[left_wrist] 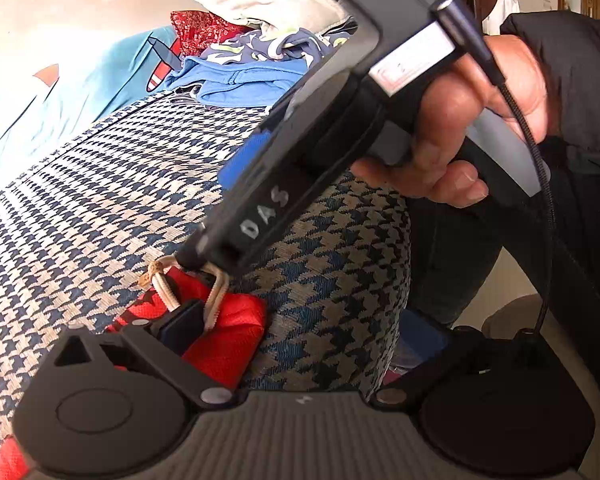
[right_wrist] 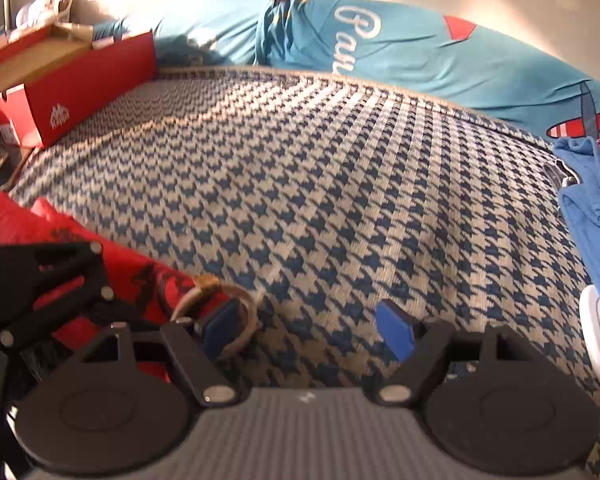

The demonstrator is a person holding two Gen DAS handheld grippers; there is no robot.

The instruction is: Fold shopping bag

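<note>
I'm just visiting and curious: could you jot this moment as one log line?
stage: securing folded bag | red bag: bundled on houndstooth cover | elastic loop: around right gripper finger | left gripper: open at bag

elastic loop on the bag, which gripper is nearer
right: right gripper has a finger through the elastic loop; left gripper presses the red shopping bag beside it

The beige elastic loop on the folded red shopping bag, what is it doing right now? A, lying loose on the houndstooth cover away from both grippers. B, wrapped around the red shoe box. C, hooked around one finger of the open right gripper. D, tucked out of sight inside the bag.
C: the beige elastic loop circles the blue-padded left finger of the open right gripper, beside the folded red shopping bag.
</note>
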